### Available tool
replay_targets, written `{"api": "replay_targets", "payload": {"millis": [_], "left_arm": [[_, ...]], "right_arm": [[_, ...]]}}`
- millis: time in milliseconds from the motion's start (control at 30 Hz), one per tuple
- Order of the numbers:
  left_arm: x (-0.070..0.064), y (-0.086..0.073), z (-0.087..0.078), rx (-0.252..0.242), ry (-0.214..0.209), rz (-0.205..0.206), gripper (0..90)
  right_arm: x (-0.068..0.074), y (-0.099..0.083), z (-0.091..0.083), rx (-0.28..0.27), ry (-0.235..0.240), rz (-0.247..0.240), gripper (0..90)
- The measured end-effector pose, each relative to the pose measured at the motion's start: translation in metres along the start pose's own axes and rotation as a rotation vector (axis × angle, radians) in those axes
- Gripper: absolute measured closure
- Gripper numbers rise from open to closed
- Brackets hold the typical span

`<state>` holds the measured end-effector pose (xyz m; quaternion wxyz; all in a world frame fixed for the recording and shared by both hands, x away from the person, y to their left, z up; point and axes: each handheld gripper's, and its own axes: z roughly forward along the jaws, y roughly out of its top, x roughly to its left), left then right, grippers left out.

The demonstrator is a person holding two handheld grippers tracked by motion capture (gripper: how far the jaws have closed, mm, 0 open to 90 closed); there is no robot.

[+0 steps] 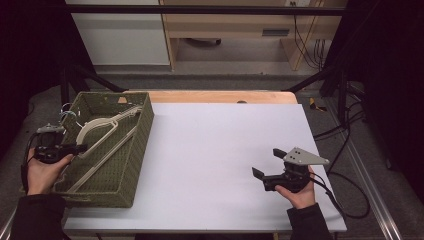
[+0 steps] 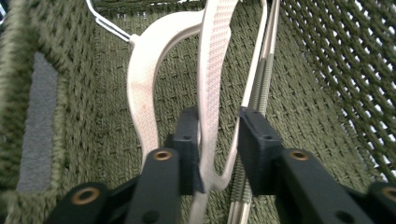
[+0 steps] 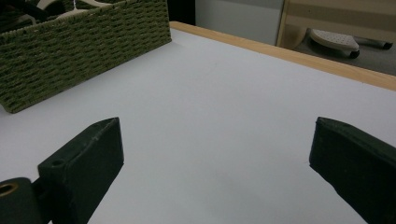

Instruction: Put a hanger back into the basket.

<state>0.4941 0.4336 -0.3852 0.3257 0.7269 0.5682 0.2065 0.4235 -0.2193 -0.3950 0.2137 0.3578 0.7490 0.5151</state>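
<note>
A green woven basket (image 1: 145, 131) stands on the left of the white table (image 1: 225, 145) with white plastic hangers (image 1: 100, 125) lying in it. My left gripper (image 1: 80, 148) reaches over the basket's left rim. In the left gripper view its jaws (image 2: 218, 135) straddle a ribbed white hanger arm (image 2: 212, 70). The left jaw touches the arm, and a small gap shows at the right jaw. A second curved white hanger (image 2: 144, 84) and a grey metal rod (image 2: 261, 88) lie beside it. My right gripper (image 1: 265, 162) hovers wide open over the table's right side, with nothing between its jaws (image 3: 215, 154).
The basket wall (image 3: 93, 51) stands at the far left in the right gripper view. A wooden strip (image 1: 220, 96) runs along the table's far edge. Cables (image 1: 345, 130) lie on the floor at the right, and a cable trails from the right gripper.
</note>
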Motion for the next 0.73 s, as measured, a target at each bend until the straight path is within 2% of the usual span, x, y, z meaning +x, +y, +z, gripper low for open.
{"api": "replay_targets", "payload": {"millis": [33, 67, 133, 200, 267, 300, 400, 433, 500, 533, 633, 733], "left_arm": [[0.0, -0.001, -0.002, -0.008, 0.009, -0.015, 63.9], [0.0, -0.001, -0.003, -0.008, 0.022, -0.005, 59.3], [0.0, 0.0, -0.007, 0.0, 0.069, -0.022, 52.2], [0.0, 0.0, -0.013, -0.016, 0.072, -0.025, 47.9], [-0.004, 0.0, -0.02, -0.066, 0.061, -0.037, 44.5], [-0.006, 0.0, -0.023, -0.088, 0.049, -0.037, 43.2], [-0.023, -0.001, -0.038, -0.211, -0.022, -0.004, 37.1], [-0.028, -0.001, -0.042, -0.239, -0.042, 0.004, 34.4], [-0.04, -0.002, -0.048, -0.303, -0.098, 0.03, 30.6], [-0.05, -0.002, -0.053, -0.34, -0.139, 0.051, 28.0], [-0.075, -0.005, -0.061, -0.405, -0.196, 0.128, 19.3], [-0.098, -0.006, -0.066, -0.428, -0.236, 0.177, 13.1]], "right_arm": [[0.0, 0.0, 0.0, 0.002, -0.001, 0.008, 3.6], [0.0, 0.0, -0.001, 0.001, 0.002, 0.003, 3.5], [0.0, 0.0, -0.001, 0.001, 0.001, 0.004, 3.5], [0.0, 0.0, -0.001, 0.001, 0.002, 0.005, 3.5], [0.0, 0.0, -0.001, 0.0, 0.002, 0.006, 3.5], [0.0, 0.0, -0.001, 0.0, 0.001, 0.007, 3.5], [0.0, 0.001, -0.002, -0.006, -0.003, 0.008, 3.4], [0.0, 0.001, -0.002, -0.007, -0.003, 0.007, 3.4], [0.0, 0.001, -0.003, -0.01, -0.003, 0.009, 3.2], [0.0, 0.001, -0.003, -0.011, -0.003, 0.011, 3.2], [0.0, 0.002, -0.004, -0.022, -0.001, 0.009, 3.0], [-0.001, 0.002, -0.006, -0.029, 0.002, 0.017, 3.0]]}}
